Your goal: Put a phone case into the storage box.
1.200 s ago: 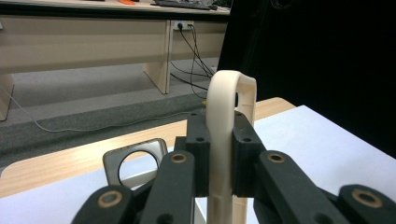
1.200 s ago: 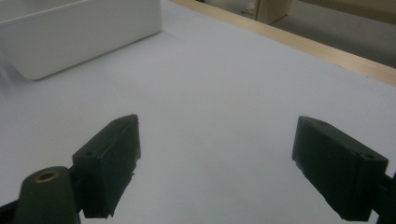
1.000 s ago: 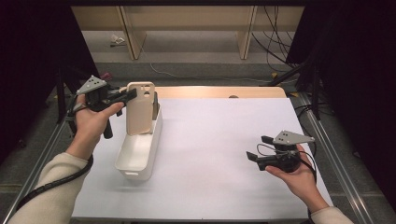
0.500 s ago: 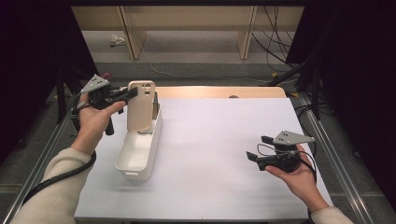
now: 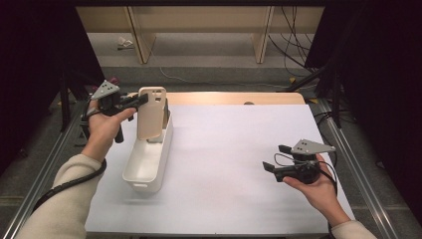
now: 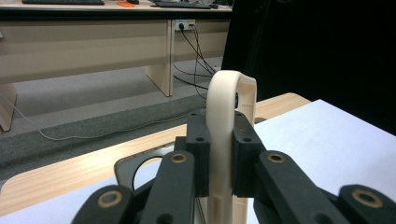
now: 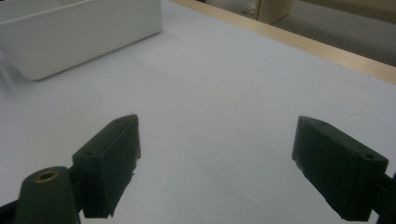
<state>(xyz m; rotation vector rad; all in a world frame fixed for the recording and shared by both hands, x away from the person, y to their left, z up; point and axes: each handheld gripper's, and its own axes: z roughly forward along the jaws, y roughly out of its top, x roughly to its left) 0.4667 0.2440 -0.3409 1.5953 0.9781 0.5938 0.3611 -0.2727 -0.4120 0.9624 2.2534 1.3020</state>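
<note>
A cream board with a handle hole (image 5: 152, 112) stands upright in the far end of a white oblong bin (image 5: 144, 169) on the left of the table. My left gripper (image 5: 142, 101) is shut on the board's upper edge. In the left gripper view the pads clamp the board (image 6: 229, 121) from both sides of my left gripper (image 6: 222, 149). A dark grey flat piece with a round hole (image 6: 140, 168) sits just behind the board. My right gripper (image 5: 275, 158) rests at the right of the table, open, with nothing between the jaws of my right gripper (image 7: 215, 158).
White paper covers the table (image 5: 229, 149), with a wooden edge strip (image 5: 234, 98) along the far side. The white bin (image 7: 79, 37) appears at the top left of the right gripper view. Metal rails (image 5: 358, 169) flank the table, and cables lie on the floor beyond.
My left gripper has shifted a little to the right and down with the cream board still in its grip. The right gripper has stayed in place.
</note>
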